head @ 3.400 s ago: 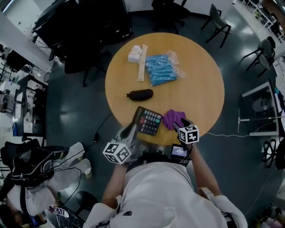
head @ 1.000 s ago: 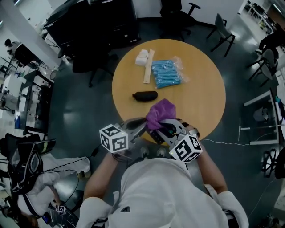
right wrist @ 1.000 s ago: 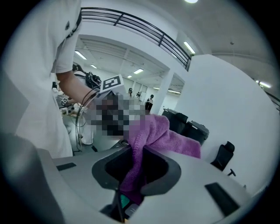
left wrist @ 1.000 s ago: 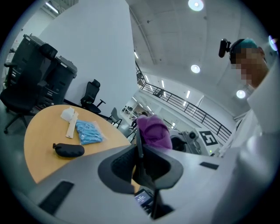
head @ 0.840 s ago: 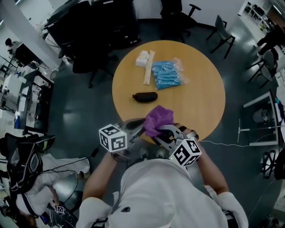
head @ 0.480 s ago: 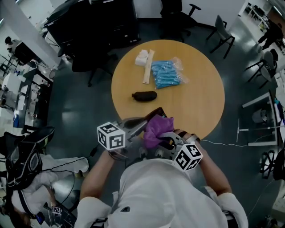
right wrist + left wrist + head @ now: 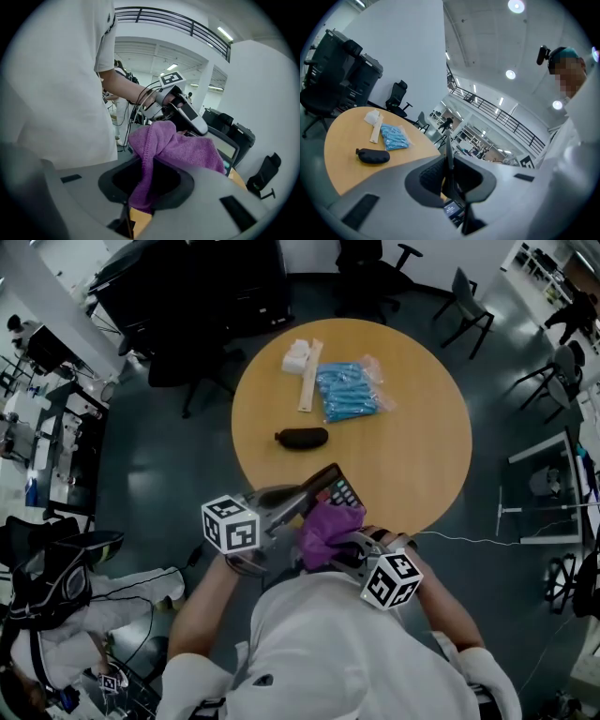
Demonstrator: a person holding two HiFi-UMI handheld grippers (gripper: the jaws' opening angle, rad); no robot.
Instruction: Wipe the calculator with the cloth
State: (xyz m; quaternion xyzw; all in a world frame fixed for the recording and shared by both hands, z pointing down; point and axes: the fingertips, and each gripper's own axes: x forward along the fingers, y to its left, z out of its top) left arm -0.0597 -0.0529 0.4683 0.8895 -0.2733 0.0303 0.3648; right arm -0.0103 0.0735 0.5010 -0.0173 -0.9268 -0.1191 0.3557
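Note:
The black calculator [image 7: 335, 487] is lifted off the table's near edge and tilted, with my left gripper [image 7: 302, 500] shut on its near end. In the left gripper view it shows edge-on as a thin dark blade [image 7: 448, 157] between the jaws. My right gripper [image 7: 330, 542] is shut on the purple cloth [image 7: 328, 520], which lies bunched against the calculator's near part. In the right gripper view the cloth [image 7: 174, 149] spills out of the jaws, and the calculator's display [image 7: 228, 147] shows just beyond it. The coloured keys at the far end are uncovered.
On the round wooden table [image 7: 412, 442] lie a black pouch [image 7: 301, 438], a blue packet [image 7: 345, 392], a wooden stick [image 7: 307, 376] and a white wad [image 7: 295, 356]. Office chairs [image 7: 464, 292] and desks stand around on the dark floor.
The right gripper has drawn the cloth down the calculator toward the person, uncovering the far keys. The left gripper has kept the calculator still. Earlier, both lay on the table.

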